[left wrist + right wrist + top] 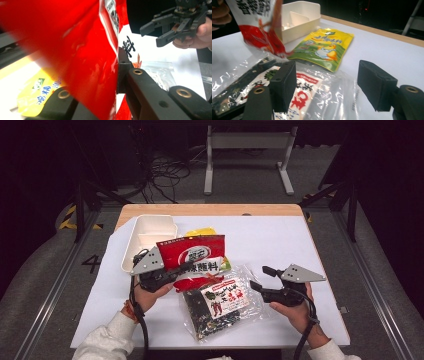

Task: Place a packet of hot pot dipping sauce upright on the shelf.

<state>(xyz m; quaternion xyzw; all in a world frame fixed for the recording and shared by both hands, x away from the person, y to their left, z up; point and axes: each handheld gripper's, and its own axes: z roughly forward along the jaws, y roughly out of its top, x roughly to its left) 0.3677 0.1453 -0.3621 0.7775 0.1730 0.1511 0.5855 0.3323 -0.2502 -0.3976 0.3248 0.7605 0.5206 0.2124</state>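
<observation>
A person's left hand holds my left gripper [186,266], shut on a red snack packet [192,251] that is lifted off the table. In the left gripper view the red packet [82,57] is pinched between the jaws of the left gripper [116,72]. My right gripper [259,277] stands open to the right of a clear bag of dark seaweed [220,305], nothing between its pads. In the right gripper view the right gripper [329,85] hovers over the clear bag [312,95], and the red packet [259,27] hangs at the upper left.
A yellow-green packet [202,231] lies flat behind the red one, beside a white divided tray [145,232] at the back left. A white sheet [280,240] covers the wooden table; its right half is bare. Dark floor and frame legs surround the table.
</observation>
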